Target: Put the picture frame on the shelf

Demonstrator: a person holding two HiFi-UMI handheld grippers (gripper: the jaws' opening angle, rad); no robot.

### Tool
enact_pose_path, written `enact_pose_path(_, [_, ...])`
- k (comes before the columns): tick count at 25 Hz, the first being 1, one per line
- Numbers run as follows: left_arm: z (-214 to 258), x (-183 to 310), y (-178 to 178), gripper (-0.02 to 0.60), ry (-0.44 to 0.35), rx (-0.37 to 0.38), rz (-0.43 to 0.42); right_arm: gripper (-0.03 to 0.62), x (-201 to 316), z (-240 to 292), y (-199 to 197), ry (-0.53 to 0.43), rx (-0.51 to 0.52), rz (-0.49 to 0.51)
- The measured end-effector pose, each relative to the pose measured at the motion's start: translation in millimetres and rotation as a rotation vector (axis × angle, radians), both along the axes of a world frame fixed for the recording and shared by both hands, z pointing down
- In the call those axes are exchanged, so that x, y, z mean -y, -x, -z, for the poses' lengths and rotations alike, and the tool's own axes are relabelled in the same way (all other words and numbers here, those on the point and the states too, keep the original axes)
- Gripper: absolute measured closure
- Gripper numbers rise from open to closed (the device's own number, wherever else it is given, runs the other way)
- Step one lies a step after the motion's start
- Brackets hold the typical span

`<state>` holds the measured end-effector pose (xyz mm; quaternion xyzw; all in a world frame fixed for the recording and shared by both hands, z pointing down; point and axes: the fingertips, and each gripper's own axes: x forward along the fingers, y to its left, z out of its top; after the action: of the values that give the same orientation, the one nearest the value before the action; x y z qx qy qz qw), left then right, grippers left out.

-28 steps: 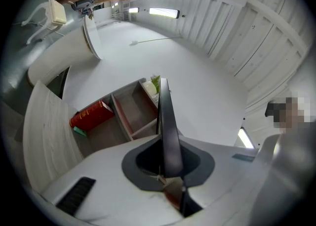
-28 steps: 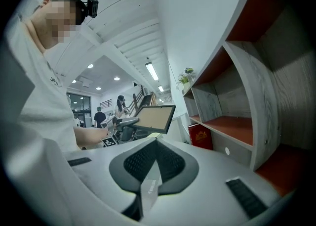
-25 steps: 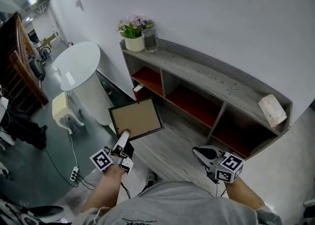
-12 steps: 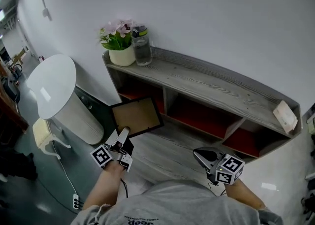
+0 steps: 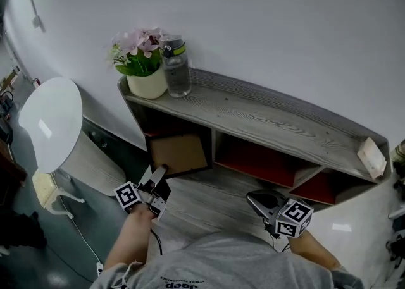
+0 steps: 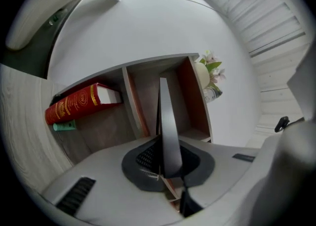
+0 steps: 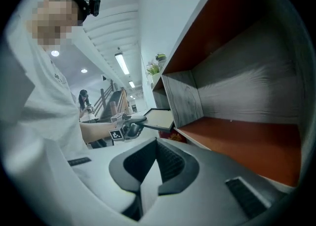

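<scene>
At shelf's (image 5: 272, 120) lower-left bay: L gripper (image 5: 158, 172) holds picture frame (image 5: 180, 153) at the opening, R gripper (image 5: 256, 198) idle.

L gripper jaws nearly together, pinching the frame's near edge. Probably gripped there so the rest sticks out ahead, free to enter the bay w/o the tool hitting the boards. Frame lies close to flat, face up, reaching fwd from the jaws. Its far edge is under the shelf's top board, approx. level w/ the bay mouth; whether it's already inside, can't say from this angle. L gripper view shows it edge-on, aimed into the bay. R gripper jaws closed on nothing, low before the middle bay, well apart from the frame, prob. kept clear.
</scene>
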<state>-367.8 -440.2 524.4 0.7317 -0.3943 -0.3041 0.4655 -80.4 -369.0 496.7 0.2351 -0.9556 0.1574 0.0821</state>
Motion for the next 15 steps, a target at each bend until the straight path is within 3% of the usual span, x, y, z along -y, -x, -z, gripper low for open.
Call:
enact_pose_path(4, [-5,13,-3,0.541,0.039,-0.049,-0.048,0.582,7,-4,4,0.015,-0.013,-0.007])
enact_pose_path(15, [-24,46,4,0.541,0.130,-0.065,-0.101,0.582,21,-15,29,0.051,-0.007,-0.018])
